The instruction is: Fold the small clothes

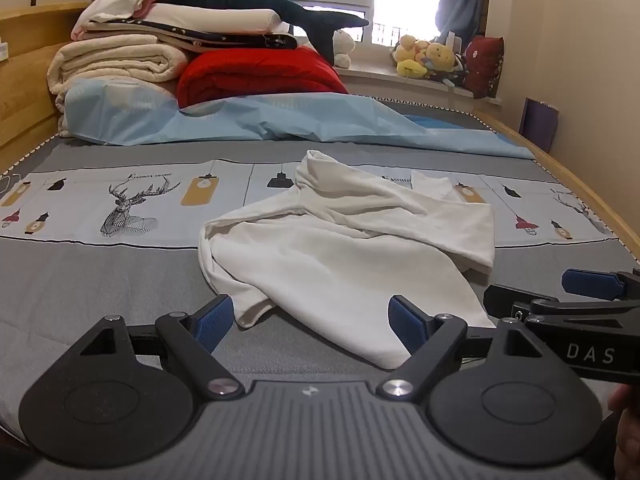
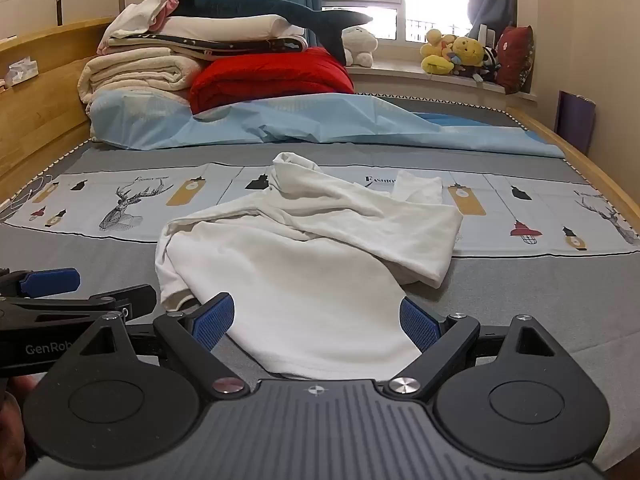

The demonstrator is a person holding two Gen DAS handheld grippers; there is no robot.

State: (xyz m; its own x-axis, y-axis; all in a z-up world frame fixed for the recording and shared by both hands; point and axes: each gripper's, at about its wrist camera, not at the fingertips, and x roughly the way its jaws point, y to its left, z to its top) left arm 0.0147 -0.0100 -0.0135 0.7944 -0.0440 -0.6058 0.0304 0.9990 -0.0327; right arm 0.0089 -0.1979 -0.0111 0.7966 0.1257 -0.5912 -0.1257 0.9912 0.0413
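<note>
A small white top [image 1: 340, 248] [image 2: 304, 256] lies crumpled on the grey bed cover, its collar bunched up at the far end and a sleeve folded across the body. My left gripper [image 1: 310, 326] hovers open just in front of the near hem, blue pads wide apart with nothing pressed between them. My right gripper [image 2: 316, 322] is open too, its pads standing either side of the hem's near corner without touching it. Each gripper shows at the other view's edge: the right gripper [image 1: 560, 296] and the left gripper [image 2: 80, 292].
A printed band with deer and lamps [image 1: 132, 204] runs across the bed. A light blue sheet [image 1: 280, 120] is heaped beyond, with stacked blankets [image 1: 120, 60] and a red quilt [image 1: 256, 72] at the head. Wooden bed rails [image 2: 600, 168] run along both sides. Plush toys [image 2: 460, 56] sit on the windowsill.
</note>
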